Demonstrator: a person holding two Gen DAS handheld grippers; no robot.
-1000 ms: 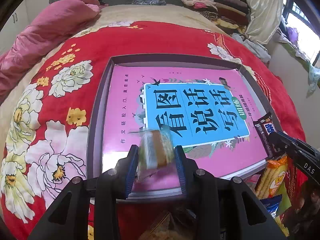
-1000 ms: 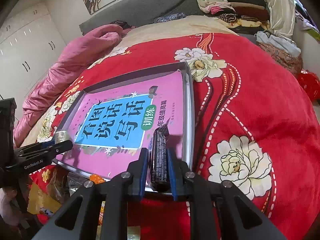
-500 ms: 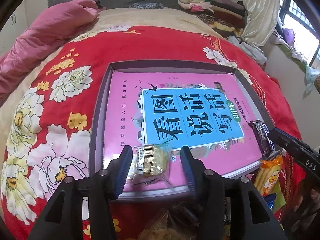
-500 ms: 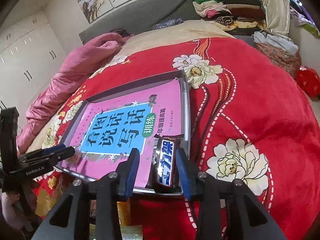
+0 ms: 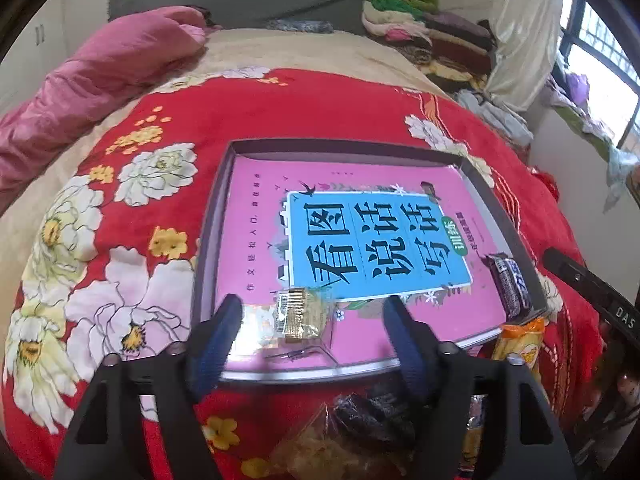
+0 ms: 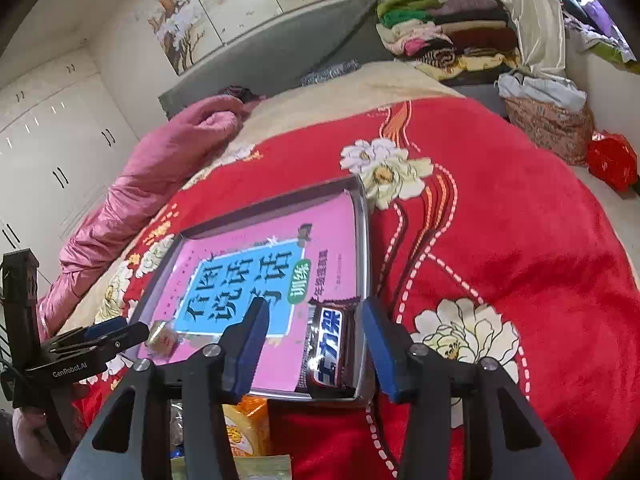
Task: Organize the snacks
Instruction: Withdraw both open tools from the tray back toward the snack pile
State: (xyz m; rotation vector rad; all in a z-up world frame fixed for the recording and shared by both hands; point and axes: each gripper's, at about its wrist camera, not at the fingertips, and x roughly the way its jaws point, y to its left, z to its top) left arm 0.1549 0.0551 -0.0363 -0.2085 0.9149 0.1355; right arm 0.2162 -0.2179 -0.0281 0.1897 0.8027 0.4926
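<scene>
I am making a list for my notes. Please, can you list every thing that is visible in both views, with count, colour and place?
tray: one, grey, on the red blanket
book: one, pink with blue title panel, lying in the tray
wrapped biscuit: one, golden in clear wrapper, tray's near left part
chocolate bar: one, dark brown, tray's near right corner
blanket: one, red with flowers, on the bed
quilt: one, pink, far left
snack packets: several, orange and dark, before the tray
folded clothes: one pile, mixed colours, far right
left gripper: fingers opening, clear of the biscuit
right gripper: fingers opening, clear of the bar
</scene>
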